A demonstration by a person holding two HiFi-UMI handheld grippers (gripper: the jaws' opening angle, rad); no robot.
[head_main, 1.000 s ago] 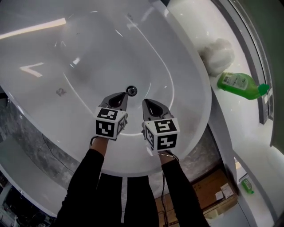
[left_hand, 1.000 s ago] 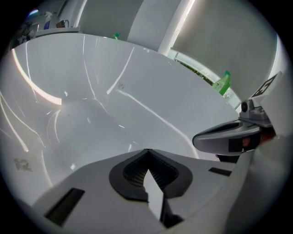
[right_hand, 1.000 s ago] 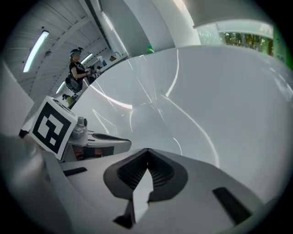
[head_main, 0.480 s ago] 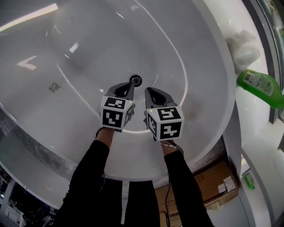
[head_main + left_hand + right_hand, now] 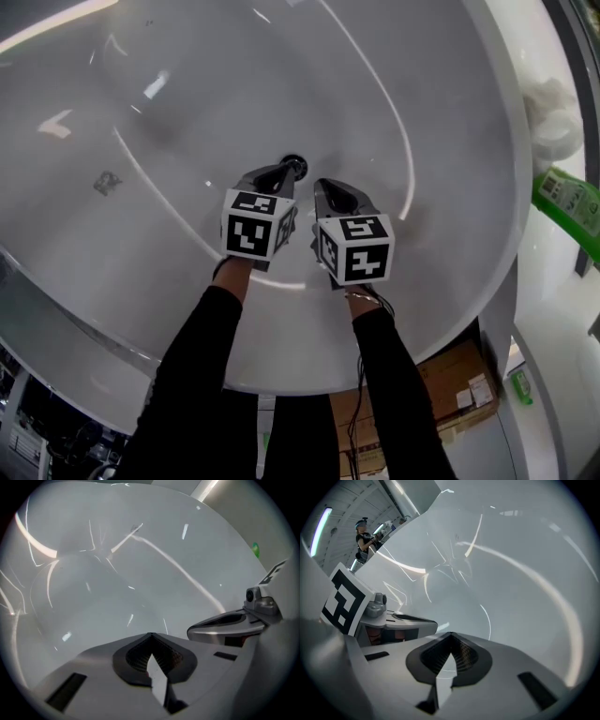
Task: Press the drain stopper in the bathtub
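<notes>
Low in the bathtub (image 5: pixel 187 94), the left gripper (image 5: pixel 279 174), jaws pressed together, is held at the drain stopper (image 5: pixel 295 165); a centred, straight-down press is advised.

The black-sleeved left arm (image 5: pixel 192 375) and right arm (image 5: pixel 394 394) reach forward and down side by side, the left gripper (image 5: pixel 281 175) slightly farther than the right gripper (image 5: pixel 328 194), each with jaws closed together and holding nothing.
</notes>
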